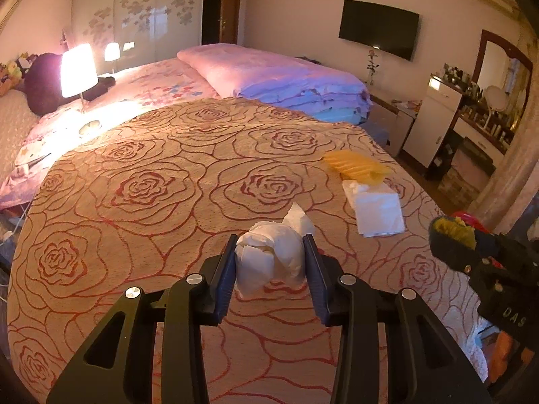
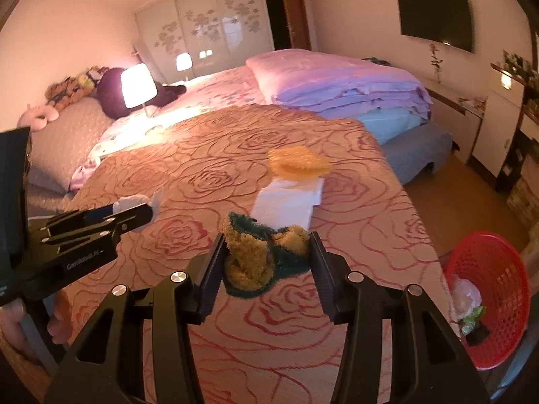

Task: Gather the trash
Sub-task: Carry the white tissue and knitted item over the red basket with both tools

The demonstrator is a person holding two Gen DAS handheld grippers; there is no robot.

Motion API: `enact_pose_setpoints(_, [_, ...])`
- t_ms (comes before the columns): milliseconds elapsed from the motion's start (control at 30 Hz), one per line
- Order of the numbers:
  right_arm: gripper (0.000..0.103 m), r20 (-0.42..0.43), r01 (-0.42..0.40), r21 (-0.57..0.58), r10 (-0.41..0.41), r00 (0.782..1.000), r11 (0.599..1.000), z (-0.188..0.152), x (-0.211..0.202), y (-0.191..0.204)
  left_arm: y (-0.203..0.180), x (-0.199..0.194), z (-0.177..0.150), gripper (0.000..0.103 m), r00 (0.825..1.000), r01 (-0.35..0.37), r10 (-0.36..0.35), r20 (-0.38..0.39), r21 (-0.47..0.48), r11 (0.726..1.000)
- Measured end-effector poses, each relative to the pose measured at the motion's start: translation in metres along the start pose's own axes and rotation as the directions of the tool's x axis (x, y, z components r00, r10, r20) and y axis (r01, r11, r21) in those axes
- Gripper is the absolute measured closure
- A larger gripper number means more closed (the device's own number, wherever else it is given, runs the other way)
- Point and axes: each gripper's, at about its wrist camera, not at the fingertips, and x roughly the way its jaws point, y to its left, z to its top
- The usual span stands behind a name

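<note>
Both tongs loaded over the bed [image 1: 141, 181]. Left tongs [image 1: 271, 262] clenched on a tissue wad [image 1: 269, 259], pads pressing both flanks, a loose flap poking out at 1 o'clock. Right tongs [image 2: 266, 256] clenched on a fuzzy yellow-green cloth [image 2: 256, 256]; the left pad bites the yellow pile, the right pad touches only the far edge, and the green part sags below the tips. Not yet collected: flat tissue [image 2: 286, 202] at 12 o'clock from the right tongs, with a yellow wrapper [image 2: 298, 163] just beyond, touching its far edge. Red bin [image 2: 485, 299] on the floor at 4 o'clock in the right view, already holding some trash. Risks, as I judge them: the cloth is held off-centre and is limp, so a quick swing toward the bin could shake it loose onto the floor; the wad is soft and could creep out under its own springiness; the bin sits low beside the bed edge, so an early release would miss the rim. The two tongs sit near each other, so crossing paths could knock them together.
</note>
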Motion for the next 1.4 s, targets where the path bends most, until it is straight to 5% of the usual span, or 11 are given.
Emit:
enact_pose_setpoints(733, [0.056,0.108,0.118,0.171,-0.137,0.985,0.978,0.001,-0.057,-0.080,-0.075,0.002,0.010,0.067,0.997,0.075,-0.076,0.001,0.119,0.990])
enact_pose_setpoints(1400, [0.056,0.145,0.308,0.301,-0.362,0.921,0.903,-0.016,-0.125,-0.179,-0.162,0.010,0.023,0.067,0.988,0.145,-0.153,0.006,0.275,0.950])
